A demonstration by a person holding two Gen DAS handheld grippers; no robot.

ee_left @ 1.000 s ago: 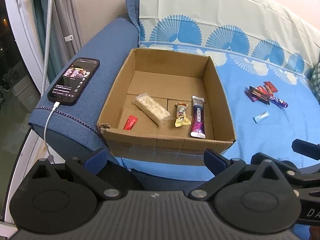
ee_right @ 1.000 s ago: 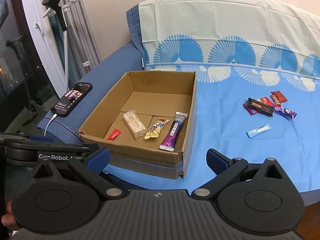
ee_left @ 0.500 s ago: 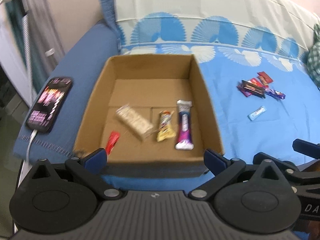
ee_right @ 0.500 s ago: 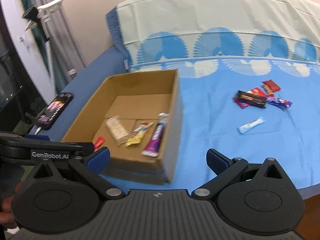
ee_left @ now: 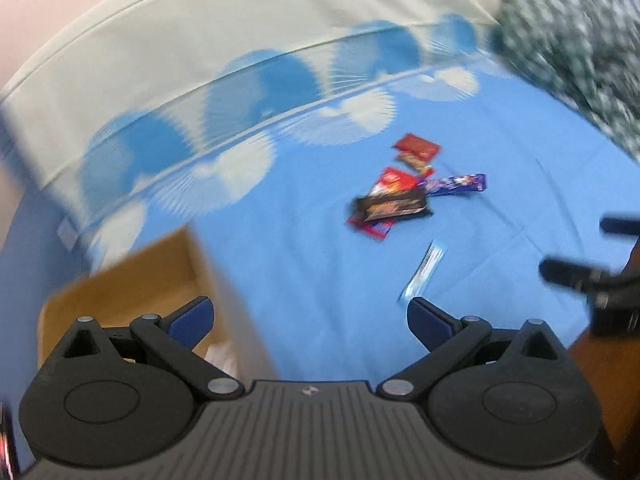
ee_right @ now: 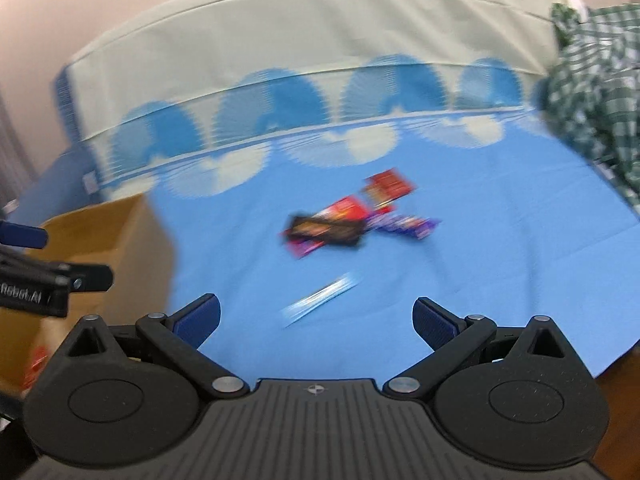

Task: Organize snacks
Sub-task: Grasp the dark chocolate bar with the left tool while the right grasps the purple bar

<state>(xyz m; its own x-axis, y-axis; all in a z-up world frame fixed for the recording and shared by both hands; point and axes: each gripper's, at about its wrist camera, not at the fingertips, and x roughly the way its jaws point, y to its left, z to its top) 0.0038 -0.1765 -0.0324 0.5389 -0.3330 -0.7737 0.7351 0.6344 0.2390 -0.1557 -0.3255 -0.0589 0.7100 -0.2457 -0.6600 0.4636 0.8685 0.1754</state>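
A pile of snack packets (ee_left: 394, 200) lies on the blue sheet, with a black bar on top, red packets and a purple bar; it also shows in the right wrist view (ee_right: 340, 224). A light blue stick packet (ee_left: 424, 272) lies alone nearer to me, and shows blurred in the right wrist view (ee_right: 320, 300). The cardboard box (ee_left: 132, 280) is at the lower left, also at the left edge of the right wrist view (ee_right: 108, 248). My left gripper (ee_left: 310, 316) is open and empty. My right gripper (ee_right: 316, 316) is open and empty. Both views are blurred.
The sofa back wears a cream cover with blue fan prints (ee_right: 280, 92). A green checked cloth (ee_right: 592, 92) lies at the right. The other gripper shows at the right edge of the left wrist view (ee_left: 592, 280).
Both grippers have swung to the right, away from the box and toward the loose snacks. The box has slid to the left edge of both views and the phone has left them.
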